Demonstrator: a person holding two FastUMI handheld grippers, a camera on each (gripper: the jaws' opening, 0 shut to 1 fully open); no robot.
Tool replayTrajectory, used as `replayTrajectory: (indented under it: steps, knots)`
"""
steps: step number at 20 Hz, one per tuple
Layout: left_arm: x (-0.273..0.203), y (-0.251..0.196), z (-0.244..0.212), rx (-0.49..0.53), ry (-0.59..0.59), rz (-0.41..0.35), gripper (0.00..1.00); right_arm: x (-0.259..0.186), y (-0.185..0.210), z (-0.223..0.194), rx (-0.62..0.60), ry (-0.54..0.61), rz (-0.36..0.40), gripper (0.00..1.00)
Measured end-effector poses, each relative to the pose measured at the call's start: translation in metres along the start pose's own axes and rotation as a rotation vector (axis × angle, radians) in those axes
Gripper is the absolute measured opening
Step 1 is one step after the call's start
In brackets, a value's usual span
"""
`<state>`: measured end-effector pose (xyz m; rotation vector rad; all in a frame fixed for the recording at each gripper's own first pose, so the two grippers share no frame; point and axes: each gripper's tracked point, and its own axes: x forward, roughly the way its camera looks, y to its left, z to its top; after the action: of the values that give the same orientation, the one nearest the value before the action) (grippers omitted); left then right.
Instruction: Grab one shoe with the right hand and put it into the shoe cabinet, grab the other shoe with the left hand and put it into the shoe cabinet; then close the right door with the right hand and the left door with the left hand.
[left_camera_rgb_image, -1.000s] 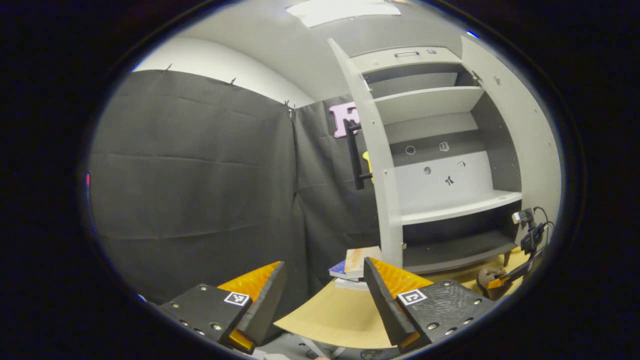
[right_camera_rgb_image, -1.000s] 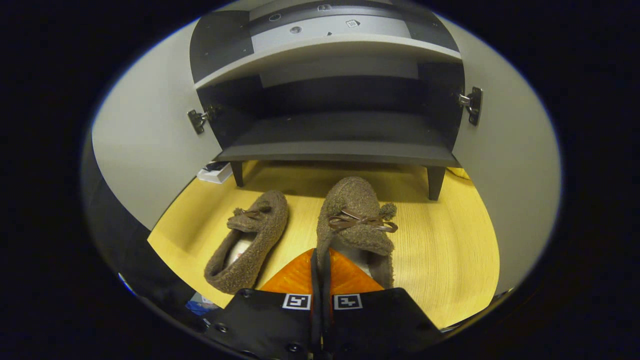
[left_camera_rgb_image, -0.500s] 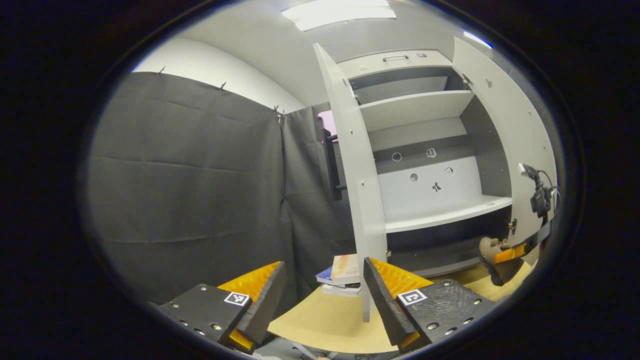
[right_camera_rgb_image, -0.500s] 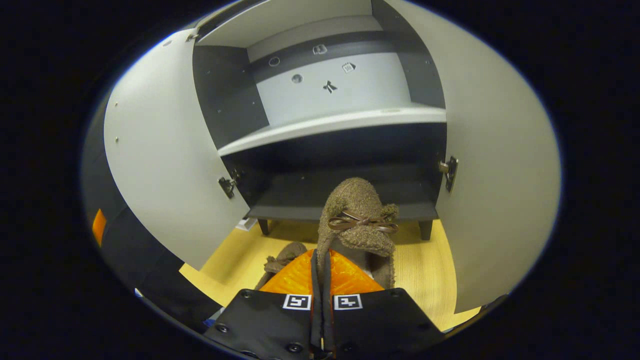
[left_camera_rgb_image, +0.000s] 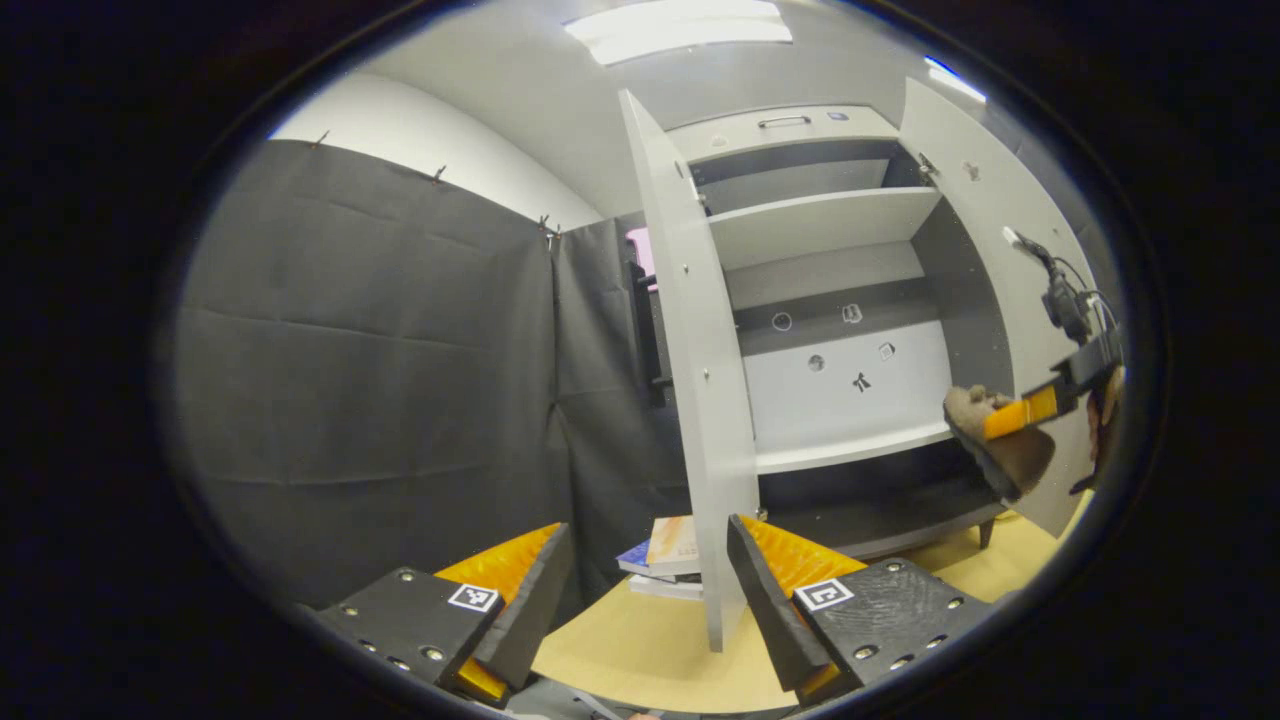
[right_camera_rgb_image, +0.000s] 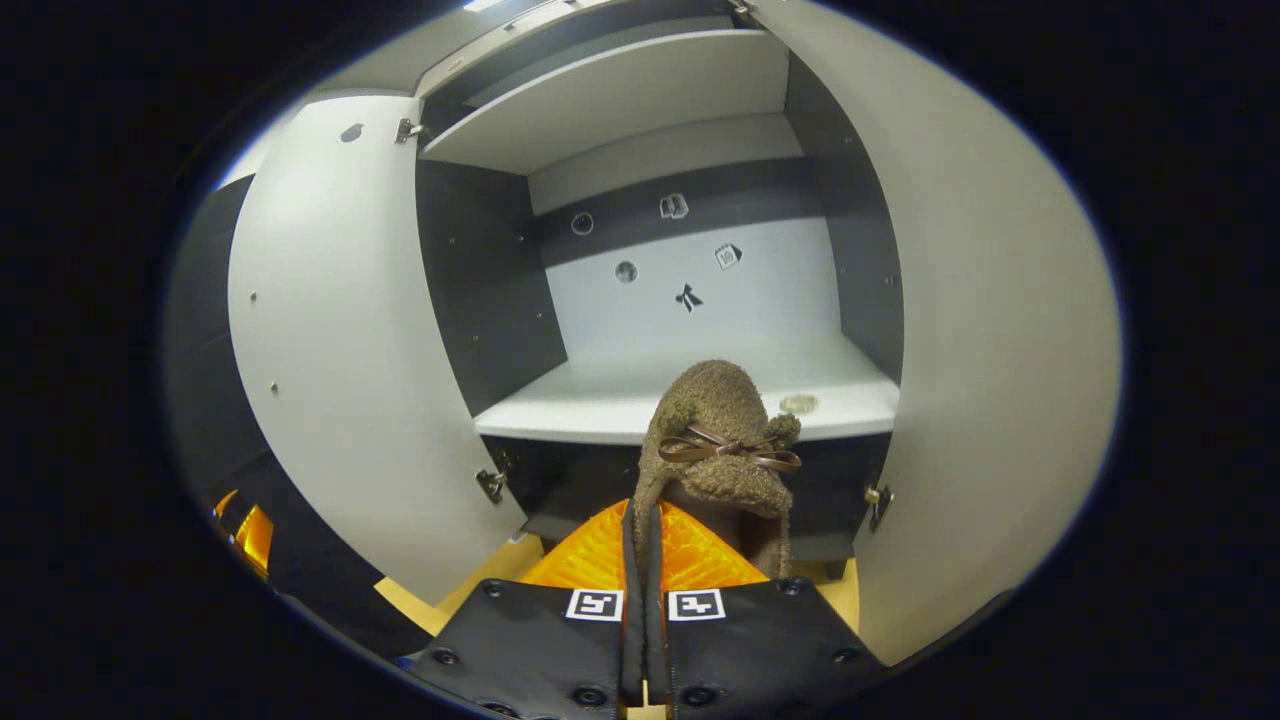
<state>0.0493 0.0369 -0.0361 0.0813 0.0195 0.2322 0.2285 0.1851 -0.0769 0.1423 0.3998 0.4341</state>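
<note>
In the right gripper view my right gripper (right_camera_rgb_image: 644, 560) is shut on the side wall of a fuzzy brown shoe (right_camera_rgb_image: 720, 450) with a brown bow, held in the air in front of the cabinet's white middle shelf (right_camera_rgb_image: 600, 395). The left gripper view shows the same shoe (left_camera_rgb_image: 1000, 450) and the right gripper (left_camera_rgb_image: 1030, 410) far right, level with that shelf (left_camera_rgb_image: 840, 450). My left gripper (left_camera_rgb_image: 650, 580) is open, with nothing between its fingers, low and left of the left door (left_camera_rgb_image: 690, 370). Both cabinet doors stand open.
The right door (right_camera_rgb_image: 980, 330) flanks the shoe closely in the right gripper view, and the left door (right_camera_rgb_image: 330, 350) stands wide. A dark bottom shelf (left_camera_rgb_image: 880, 510) lies under the white one. A stack of books (left_camera_rgb_image: 665, 560) sits on the wooden floor (left_camera_rgb_image: 640, 650) by the left door.
My right gripper has lifted the shoe from the floor up to the middle shelf's height. The other shoe has dropped out of the right gripper view. My left gripper shifted slightly, staying open.
</note>
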Motion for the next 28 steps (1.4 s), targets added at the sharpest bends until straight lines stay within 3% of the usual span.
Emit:
replayTrajectory:
  steps: [4, 5, 10, 14, 18, 20, 21, 22, 25, 27, 28]
  knots:
    - [-0.001, 0.003, -0.004, -0.024, 0.021, 0.015, 0.96, 0.025, -0.008, 0.053, -0.045, -0.096, -0.037, 0.07]
    - [0.0, 0.003, -0.004, -0.029, 0.026, 0.018, 0.96, 0.033, -0.011, 0.062, -0.055, -0.106, -0.05, 0.0]
    - [0.001, 0.006, -0.006, -0.038, 0.045, 0.05, 0.96, 0.079, -0.029, 0.097, -0.113, -0.123, -0.11, 0.0]
    - [0.002, 0.007, -0.007, -0.042, 0.053, 0.056, 0.96, 0.122, -0.053, 0.1, -0.163, -0.074, -0.189, 0.0]
    - [0.002, 0.006, -0.009, -0.043, 0.061, 0.047, 0.96, 0.153, -0.063, 0.095, -0.135, -0.038, -0.224, 0.03]
    - [0.002, 0.005, -0.011, -0.048, 0.067, 0.034, 0.97, 0.159, -0.073, 0.099, -0.153, -0.058, -0.259, 0.15]
    - [0.002, 0.004, -0.01, -0.048, 0.072, 0.023, 0.97, 0.158, -0.072, 0.105, -0.159, -0.077, -0.265, 0.13]
    - [0.0, 0.002, -0.009, -0.05, 0.075, 0.009, 0.97, 0.158, -0.07, 0.108, -0.16, -0.094, -0.261, 0.21]
    - [-0.002, -0.002, -0.007, -0.057, 0.076, -0.044, 0.9, 0.139, -0.066, 0.123, -0.191, -0.167, -0.263, 0.87]
    - [-0.005, -0.006, -0.008, -0.06, 0.083, -0.085, 0.9, 0.118, -0.061, 0.132, -0.212, -0.233, -0.267, 0.97]
    - [-0.007, -0.009, -0.008, -0.063, 0.088, -0.112, 0.9, 0.106, -0.058, 0.134, -0.222, -0.258, -0.264, 0.96]
